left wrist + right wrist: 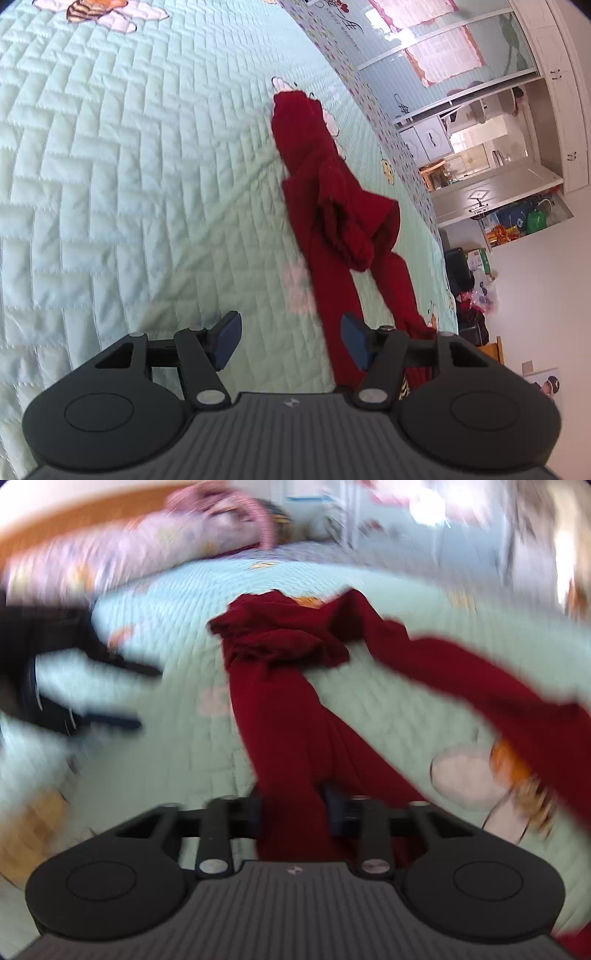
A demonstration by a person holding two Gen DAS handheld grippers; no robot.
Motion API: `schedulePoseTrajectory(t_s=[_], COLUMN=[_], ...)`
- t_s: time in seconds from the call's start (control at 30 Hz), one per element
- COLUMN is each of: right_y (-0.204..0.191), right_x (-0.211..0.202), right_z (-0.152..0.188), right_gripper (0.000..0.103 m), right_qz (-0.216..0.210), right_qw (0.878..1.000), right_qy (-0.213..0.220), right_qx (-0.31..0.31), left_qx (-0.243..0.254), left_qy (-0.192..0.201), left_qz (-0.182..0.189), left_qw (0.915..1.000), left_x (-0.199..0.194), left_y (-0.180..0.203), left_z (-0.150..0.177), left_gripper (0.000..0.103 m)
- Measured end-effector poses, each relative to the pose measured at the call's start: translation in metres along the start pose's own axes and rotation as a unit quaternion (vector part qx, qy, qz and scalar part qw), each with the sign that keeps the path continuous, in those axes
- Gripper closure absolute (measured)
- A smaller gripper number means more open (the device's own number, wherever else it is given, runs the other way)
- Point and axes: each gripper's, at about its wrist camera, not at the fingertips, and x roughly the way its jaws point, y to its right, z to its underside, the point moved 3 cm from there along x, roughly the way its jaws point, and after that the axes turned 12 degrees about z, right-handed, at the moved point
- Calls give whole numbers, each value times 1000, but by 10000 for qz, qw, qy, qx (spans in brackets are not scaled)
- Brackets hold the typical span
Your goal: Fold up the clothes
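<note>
A dark red knitted garment (325, 192) lies crumpled and stretched long across the mint quilted bedspread (110, 166). My left gripper (290, 341) hovers over its near end, open. One strip of the cloth runs beneath the right blue pad (354, 341), and nothing is pinched. In the blurred right wrist view, the red garment (280, 642) is bunched in the middle of the bedspread (388, 709), with a sleeve trailing off to the right. My right gripper (291, 808) is shut on a band of this cloth, which rises up between its fingers.
The bed's right edge (413, 177) drops off to a floor with bags (465, 273) and a wardrobe (491, 122) beyond. Pillows and pink bedding (166, 542) are piled at the far end. A dark blurred shape (74, 701), probably my other gripper, hangs over the bed at the left.
</note>
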Motion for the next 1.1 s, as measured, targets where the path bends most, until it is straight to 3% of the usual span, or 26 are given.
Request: schedulePoseTrajectory(t_s=[0.03,0.13,0.3,0.43,0.53,0.6,0.67,0.73,0.83,0.9,0.97,1.0,1.1], right_y=[5,18,41,71,93,98,98,92,83,79,77,76,74], right_x=[-5,-25,-81,-128,-146,-150,-154,-151,-146,-147,-148,-149,-147], right_z=[3,14,40,60,74,80,84,88,91,89,85,83,80], right_gripper=[93,93,93,93,93,93,93,89,83,67,57,52,50], right_qz=[-445,-1614,-2624,-3492,-3893,-3766,-3475,-3138,-2750,-2612,-2542,-2524,-2484], right_qw=[9986,9824,9563,9208,8989,9043,9173,9285,9380,9412,9420,9414,9387], right_qy=[-115,-414,-491,-487,-495,-583,-735,-889,-965,-839,-669,-582,-468], right_qx=[257,842,1196,1668,1948,1923,1803,1776,1879,1971,2086,2161,2343], left_qx=[-56,-210,-506,-669,-829,-1050,-1070,-937,-476,-64,247,378,690], left_qy=[37,107,-41,-450,-575,-463,-379,-225,220,510,741,750,730], left_qz=[32,83,398,632,814,874,832,851,1033,992,713,424,-592], left_qw=[10000,9997,9979,9947,9916,9895,9900,9917,9933,9937,9944,9956,9932], left_x=[0,-1,1,22,42,52,56,45,6,-33,-72,-85,-118], left_y=[-1,-2,2,9,17,17,18,23,37,46,47,43,25], left_z=[1,4,23,47,55,56,54,52,51,46,41,41,38], left_gripper=[41,41,34,32,32,36,58,70,75,76,75,75,71])
